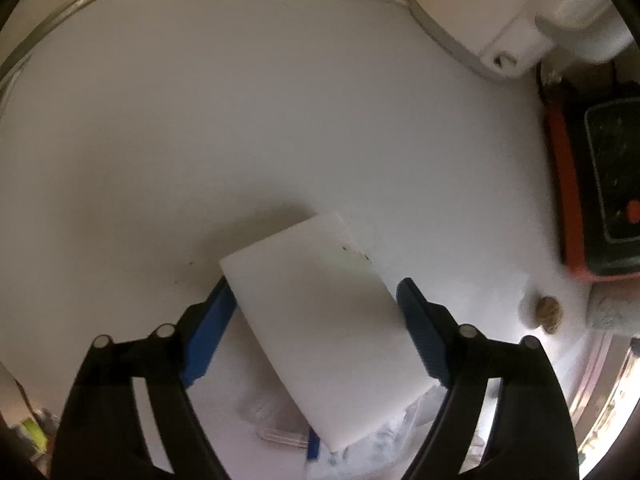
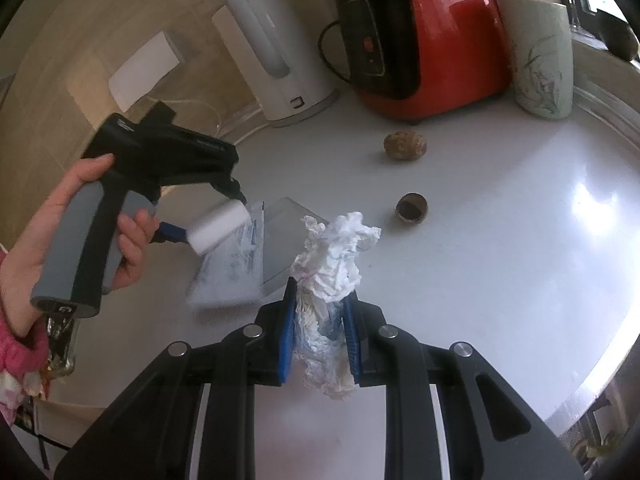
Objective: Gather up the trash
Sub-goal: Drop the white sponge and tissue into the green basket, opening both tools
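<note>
My left gripper [image 1: 314, 286] points straight down at the white counter [image 1: 240, 140]. A white rectangular block [image 1: 320, 320] lies skewed between its blue pads, and both pads rest against its sides. In the right wrist view the same block [image 2: 218, 228] sits at that gripper's tip, above a clear plastic wrapper [image 2: 236, 268]. A person's hand [image 2: 52, 220] grips the left gripper's handle. My right gripper [image 2: 322, 292] is shut on a crumpled white tissue [image 2: 336, 248], held just above the counter. A whole nut [image 2: 405, 145] and a half shell [image 2: 412, 208] lie beyond the tissue.
At the back stand a white kettle [image 2: 276, 52], a red and black appliance [image 2: 432, 40] and a pale patterned cup [image 2: 540, 60]. The counter's rim [image 2: 600, 360] curves round on the right. In the left wrist view the nut [image 1: 549, 312] lies near the appliance [image 1: 592, 200].
</note>
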Motion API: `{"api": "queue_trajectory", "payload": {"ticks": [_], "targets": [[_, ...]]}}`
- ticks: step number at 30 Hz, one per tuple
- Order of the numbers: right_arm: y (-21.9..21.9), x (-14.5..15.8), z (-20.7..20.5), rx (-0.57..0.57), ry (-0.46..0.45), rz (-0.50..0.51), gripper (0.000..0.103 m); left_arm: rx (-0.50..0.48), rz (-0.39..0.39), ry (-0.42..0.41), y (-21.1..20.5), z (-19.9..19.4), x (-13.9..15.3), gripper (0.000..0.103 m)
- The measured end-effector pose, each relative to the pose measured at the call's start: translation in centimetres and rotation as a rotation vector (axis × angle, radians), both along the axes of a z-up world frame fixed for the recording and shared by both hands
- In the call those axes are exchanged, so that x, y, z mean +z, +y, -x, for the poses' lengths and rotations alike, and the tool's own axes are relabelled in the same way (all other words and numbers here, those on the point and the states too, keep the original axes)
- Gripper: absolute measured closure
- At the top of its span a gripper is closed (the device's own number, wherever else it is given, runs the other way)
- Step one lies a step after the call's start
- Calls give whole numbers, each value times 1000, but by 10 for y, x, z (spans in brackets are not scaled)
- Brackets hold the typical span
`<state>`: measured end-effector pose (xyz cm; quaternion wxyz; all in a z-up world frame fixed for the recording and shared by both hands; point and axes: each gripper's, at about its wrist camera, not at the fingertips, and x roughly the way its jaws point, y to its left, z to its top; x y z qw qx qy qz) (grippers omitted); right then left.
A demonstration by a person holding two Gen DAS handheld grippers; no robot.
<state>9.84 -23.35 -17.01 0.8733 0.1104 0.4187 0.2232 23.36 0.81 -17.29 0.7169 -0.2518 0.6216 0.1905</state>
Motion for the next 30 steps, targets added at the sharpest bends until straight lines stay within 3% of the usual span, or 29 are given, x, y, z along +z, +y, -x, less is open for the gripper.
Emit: {"api": "queue_trajectory", "payload": {"ticks": [3,7,10,16,25,30], "targets": [[-2,8,2,-9,-17,0,81,-20,-29,-23,-3,1,5,29],[-4,20,7,-22,-55,1,81,-26,-3,-76,1,7,18,29],[-2,32,12,-40,-93,7,81,-45,14,-152,7,18,37,29],[7,58,34,-83,-159,27,81,-142,-32,-288,13,48,83,29],[22,97,106,-191,-215,-19,81,-422,-125,-453,33,136,131,29],[49,106,164,-213,-202,31,81,-669,-148,-531,31,218,123,28]]}}
